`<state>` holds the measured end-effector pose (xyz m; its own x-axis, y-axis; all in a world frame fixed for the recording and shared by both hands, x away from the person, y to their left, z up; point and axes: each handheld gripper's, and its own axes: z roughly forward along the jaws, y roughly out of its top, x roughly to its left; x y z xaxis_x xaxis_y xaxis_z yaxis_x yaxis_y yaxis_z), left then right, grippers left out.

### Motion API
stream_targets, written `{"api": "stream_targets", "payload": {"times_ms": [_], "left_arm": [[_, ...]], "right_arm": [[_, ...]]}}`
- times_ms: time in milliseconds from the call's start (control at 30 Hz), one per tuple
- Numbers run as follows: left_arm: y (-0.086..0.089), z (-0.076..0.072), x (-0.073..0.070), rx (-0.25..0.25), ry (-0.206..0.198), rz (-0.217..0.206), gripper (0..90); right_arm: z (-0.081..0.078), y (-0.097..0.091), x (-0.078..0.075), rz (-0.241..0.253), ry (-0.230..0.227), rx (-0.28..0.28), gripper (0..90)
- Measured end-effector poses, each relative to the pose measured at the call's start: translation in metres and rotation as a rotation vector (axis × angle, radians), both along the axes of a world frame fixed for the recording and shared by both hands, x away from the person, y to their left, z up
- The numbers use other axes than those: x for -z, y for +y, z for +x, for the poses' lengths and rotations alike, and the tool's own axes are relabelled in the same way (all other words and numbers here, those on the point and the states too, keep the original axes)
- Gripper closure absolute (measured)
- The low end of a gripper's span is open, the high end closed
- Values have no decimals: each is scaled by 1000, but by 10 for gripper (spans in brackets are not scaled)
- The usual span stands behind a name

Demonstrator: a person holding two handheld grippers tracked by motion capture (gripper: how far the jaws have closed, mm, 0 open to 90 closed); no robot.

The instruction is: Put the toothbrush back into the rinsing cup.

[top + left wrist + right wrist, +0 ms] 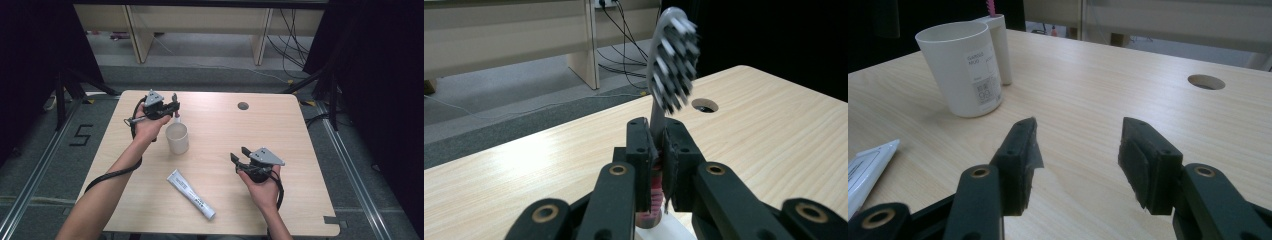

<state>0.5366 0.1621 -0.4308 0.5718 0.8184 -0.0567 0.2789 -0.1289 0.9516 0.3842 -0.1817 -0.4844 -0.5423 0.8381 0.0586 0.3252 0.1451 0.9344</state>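
Left tool [657, 165] upright, clamping toothbrush [671, 60]

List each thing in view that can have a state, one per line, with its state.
Left gripper: shut on the toothbrush.
Right gripper: open, holding nothing, above the table.
Toothbrush: held upright by its neck, bristle head up.
Cup: upright on the table, mouth open.
Toothpaste tube: lying flat on the table, untouched.
Small white holder: upright behind the cup, a pink item standing in it.
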Motion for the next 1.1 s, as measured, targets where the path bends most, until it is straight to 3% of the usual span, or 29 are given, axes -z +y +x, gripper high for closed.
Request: {"api": "stream_targets", "payload": {"times_ms": [333, 500, 600, 733, 867, 1100], "left_arm": [[-1, 1, 6, 6, 25, 13, 824], [-1, 2, 9, 9, 42, 20, 822], [-1, 2, 11, 9, 42, 20, 822], [-1, 2, 11, 8, 45, 20, 820], [0, 2, 12, 5, 50, 21, 805], [3, -2, 11, 2, 63, 14, 705]], "right_arm": [[0, 0, 0, -2, 12, 1, 493], [2, -1, 1, -21, -20, 5, 492], [2, 1, 2, 5, -6, -7, 491], [2, 0, 1, -10, -20, -3, 491], [2, 1, 1, 1, -2, -12, 490], [1, 1, 1, -5, 9, -8, 487]]}}
